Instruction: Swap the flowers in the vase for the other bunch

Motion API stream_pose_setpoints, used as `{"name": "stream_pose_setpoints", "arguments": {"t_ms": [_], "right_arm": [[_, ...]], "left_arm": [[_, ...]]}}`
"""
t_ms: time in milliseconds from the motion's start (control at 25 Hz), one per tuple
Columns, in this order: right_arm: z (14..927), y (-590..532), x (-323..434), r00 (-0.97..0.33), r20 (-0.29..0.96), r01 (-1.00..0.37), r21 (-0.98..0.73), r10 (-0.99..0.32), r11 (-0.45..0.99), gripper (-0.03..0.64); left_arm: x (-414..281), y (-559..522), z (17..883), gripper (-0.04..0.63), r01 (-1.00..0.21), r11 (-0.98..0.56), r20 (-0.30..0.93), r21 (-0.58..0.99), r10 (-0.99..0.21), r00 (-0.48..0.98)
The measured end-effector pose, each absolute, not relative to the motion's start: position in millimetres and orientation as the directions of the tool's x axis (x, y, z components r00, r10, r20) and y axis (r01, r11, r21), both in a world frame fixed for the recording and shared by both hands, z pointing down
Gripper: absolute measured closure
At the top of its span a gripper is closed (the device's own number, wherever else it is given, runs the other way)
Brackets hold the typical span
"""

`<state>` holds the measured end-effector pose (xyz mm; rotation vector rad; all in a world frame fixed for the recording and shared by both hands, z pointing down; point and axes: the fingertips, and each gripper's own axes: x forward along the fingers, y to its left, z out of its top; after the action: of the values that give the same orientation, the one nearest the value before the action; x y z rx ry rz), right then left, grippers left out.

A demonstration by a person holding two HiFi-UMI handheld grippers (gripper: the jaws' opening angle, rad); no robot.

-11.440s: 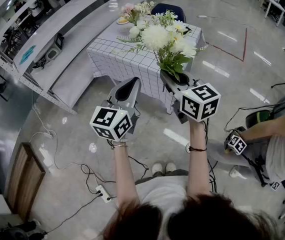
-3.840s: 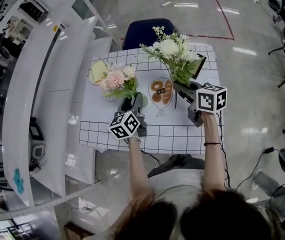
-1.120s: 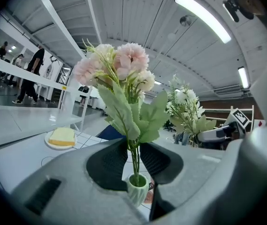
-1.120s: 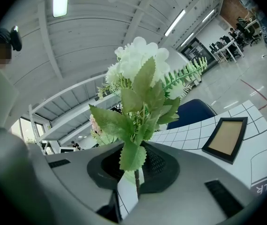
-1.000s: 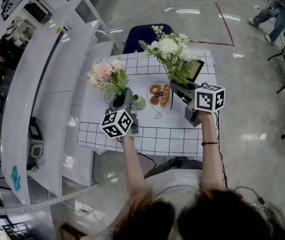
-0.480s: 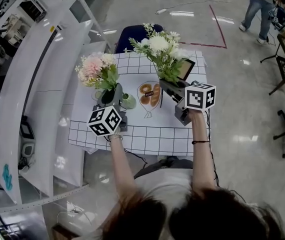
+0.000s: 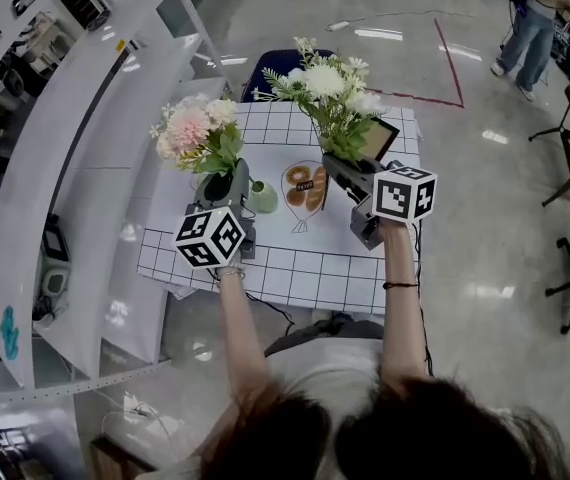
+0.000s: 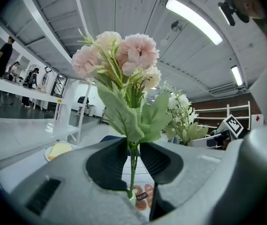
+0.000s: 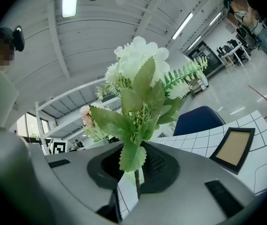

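My left gripper (image 7: 225, 183) is shut on the stems of the pink bunch (image 7: 195, 131), held upright over the left of the checked table (image 7: 310, 260). Its flowers (image 8: 124, 55) rise above the jaws and its thin stems (image 8: 132, 170) run down between them. The small green vase (image 7: 262, 198) stands just right of that gripper, its mouth showing bare. My right gripper (image 7: 342, 171) is shut on the stems of the white bunch (image 7: 327, 83), upright over the table's right side. White blooms and green leaves (image 9: 140, 86) fill the right gripper view.
A plate of pastries (image 7: 305, 184) lies between the grippers. A picture frame (image 7: 380, 139) lies at the far right, a blue chair (image 7: 283, 63) stands behind the table, and a yellow item on a plate (image 8: 58, 149) lies far left. White shelving (image 7: 75, 118) runs along the left. A person (image 7: 533, 18) walks at the far right.
My left gripper has lifted a little with the pink bunch beside the vase. The right gripper with the white bunch has stayed where it was.
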<state>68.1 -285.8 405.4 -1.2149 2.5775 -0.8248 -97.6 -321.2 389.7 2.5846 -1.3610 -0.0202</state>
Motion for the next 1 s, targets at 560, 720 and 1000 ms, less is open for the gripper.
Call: {"name": "stream_pose_setpoints", "arguments": {"t_ms": [560,720,1000], "right_arm": [[404,-284,62,-0.658,0.064,-0.647,-0.557,-0.750,0.520,0.569],[406,-284,61,-0.662,0.067,-0.644,-0.561,-0.746,0.521,0.569],[408,-285,53,-0.668,0.067,-0.638,-0.563,-0.741,0.525,0.569]], "left_arm": [[-114,-305,369,0.506,-0.836,-0.518,0.053,0.182,-0.844,0.534],[-118,-300,367,0.506,-0.842,-0.507,0.047,0.183,-0.851,0.523],[-132,-293,359,0.506,-0.841,-0.505,0.016,0.195,-0.855,0.518]]}}
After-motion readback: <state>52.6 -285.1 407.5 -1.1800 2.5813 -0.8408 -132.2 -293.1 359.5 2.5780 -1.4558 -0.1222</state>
